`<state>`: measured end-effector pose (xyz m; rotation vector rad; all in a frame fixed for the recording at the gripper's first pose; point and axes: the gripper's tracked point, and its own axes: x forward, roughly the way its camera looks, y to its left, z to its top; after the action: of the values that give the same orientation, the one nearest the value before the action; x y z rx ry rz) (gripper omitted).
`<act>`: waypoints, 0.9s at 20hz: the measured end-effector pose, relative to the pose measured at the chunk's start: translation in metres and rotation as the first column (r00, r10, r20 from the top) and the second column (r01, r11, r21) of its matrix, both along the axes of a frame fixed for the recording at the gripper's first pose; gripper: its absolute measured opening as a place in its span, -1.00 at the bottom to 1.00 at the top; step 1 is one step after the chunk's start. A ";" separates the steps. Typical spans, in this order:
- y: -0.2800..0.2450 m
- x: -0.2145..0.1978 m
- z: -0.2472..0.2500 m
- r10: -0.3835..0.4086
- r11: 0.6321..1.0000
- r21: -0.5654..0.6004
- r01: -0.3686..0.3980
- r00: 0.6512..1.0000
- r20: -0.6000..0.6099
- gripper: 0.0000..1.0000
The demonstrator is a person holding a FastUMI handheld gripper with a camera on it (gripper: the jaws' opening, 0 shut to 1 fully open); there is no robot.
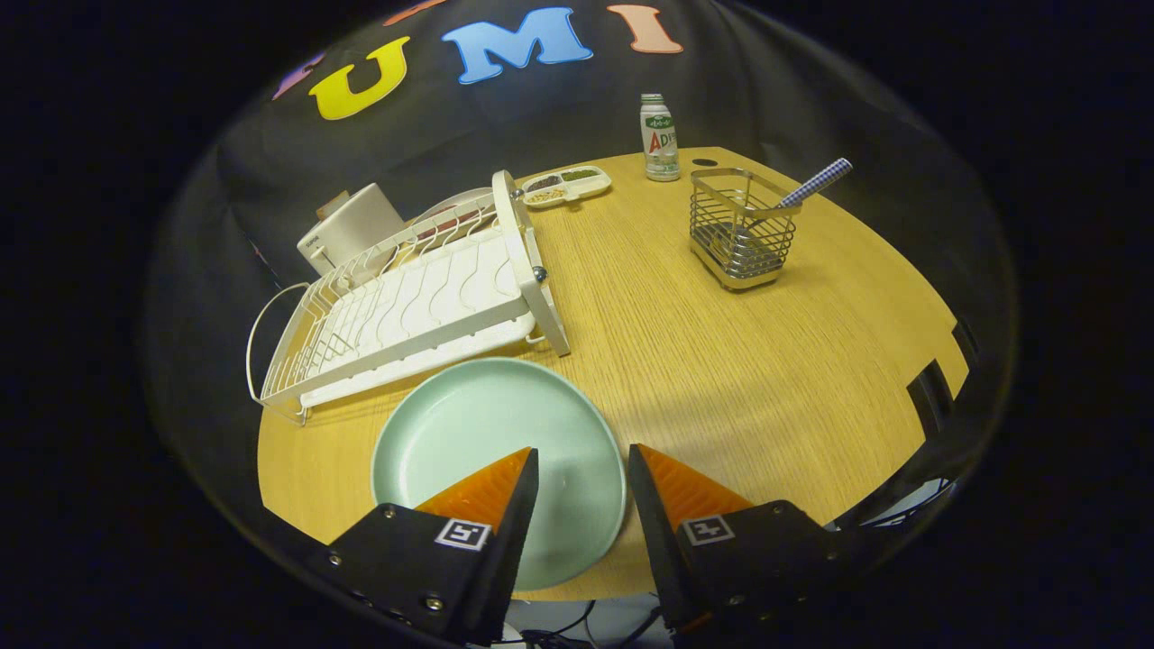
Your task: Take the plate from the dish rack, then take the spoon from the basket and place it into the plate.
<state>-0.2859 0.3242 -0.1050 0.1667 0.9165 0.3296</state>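
Observation:
A pale green plate (487, 442) lies flat on the wooden table (721, 361), just in front of the white dish rack (406, 306). My gripper (581, 451) hovers over the plate's near right part, open, with nothing between its fingers; the plate's right rim shows in the gap. Beyond the fingers to the right stands a wire basket (741, 230). A spoon (793, 198) with a blue-and-white checked handle leans out of the basket's right corner, its bowl down inside.
A white bottle with a green label (660, 140) stands behind the basket. A small divided dish (566, 185) sits behind the rack's far end, and a white box-shaped appliance (350, 230) stands behind the rack. The table's edge runs close on the right.

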 end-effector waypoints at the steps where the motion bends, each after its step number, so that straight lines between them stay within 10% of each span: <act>1: -0.001 0.001 0.002 -0.006 1.000 0.001 0.006 1.000 0.005 0.25; 11: -0.055 0.068 0.069 -0.235 0.971 0.012 0.238 0.952 0.196 0.25; 18: -0.112 0.143 0.092 -0.466 0.884 0.068 0.463 0.858 0.217 0.24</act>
<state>-0.1431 0.2120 -0.0132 0.3494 0.6194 -0.0972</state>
